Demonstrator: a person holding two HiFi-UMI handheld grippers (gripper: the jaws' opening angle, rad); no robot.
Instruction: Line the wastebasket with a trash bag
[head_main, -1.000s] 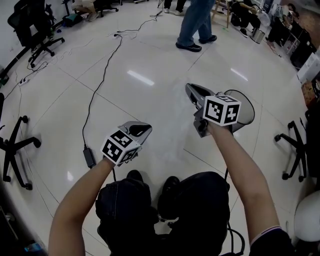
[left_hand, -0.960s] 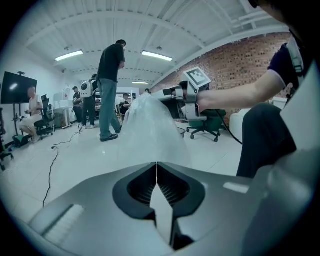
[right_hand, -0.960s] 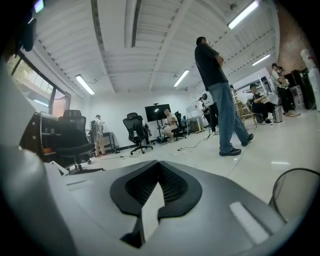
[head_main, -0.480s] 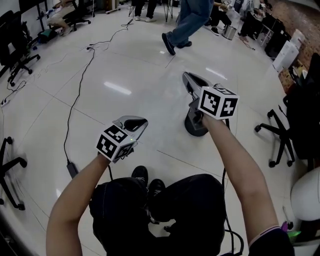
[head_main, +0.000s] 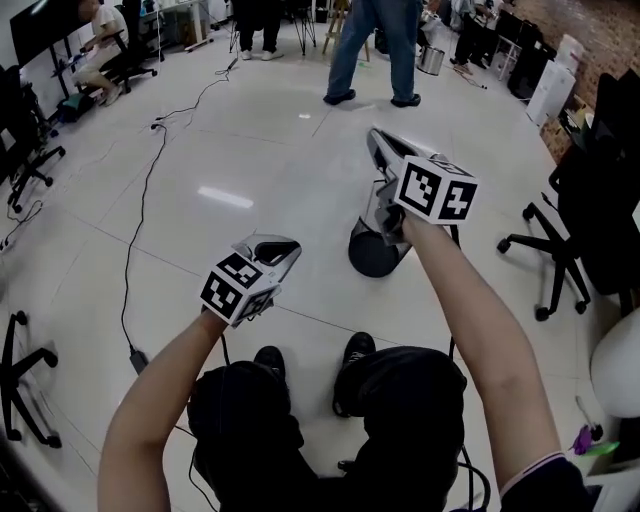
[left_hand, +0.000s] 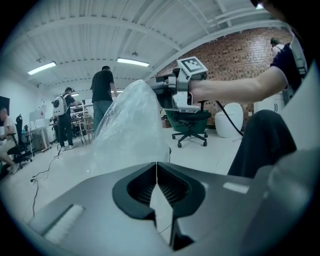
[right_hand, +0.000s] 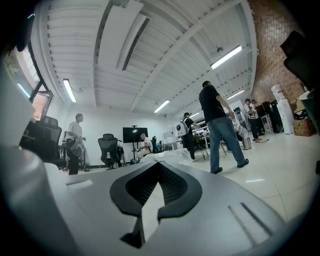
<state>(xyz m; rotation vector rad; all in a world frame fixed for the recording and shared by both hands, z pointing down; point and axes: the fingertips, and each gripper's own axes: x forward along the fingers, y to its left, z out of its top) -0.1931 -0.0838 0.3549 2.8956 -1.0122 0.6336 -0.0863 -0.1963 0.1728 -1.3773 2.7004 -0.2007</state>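
A clear, thin trash bag is stretched in the air between my two grippers; in the head view it hardly shows. My left gripper is shut on one edge of it, the film rising from the jaw tips. My right gripper is held higher and further out, shut on a crumpled bit of the bag; it also shows in the left gripper view as the right gripper. The dark round wastebasket stands on the floor below the right gripper.
A person in jeans stands on the tiles ahead. Office chairs are at the right, and a chair base at the left. A black cable runs to a power brick. My legs are below.
Both grippers have risen and moved forward with the bag still held. The wastebasket now shows below the right gripper instead of right of it. The person in jeans has walked.
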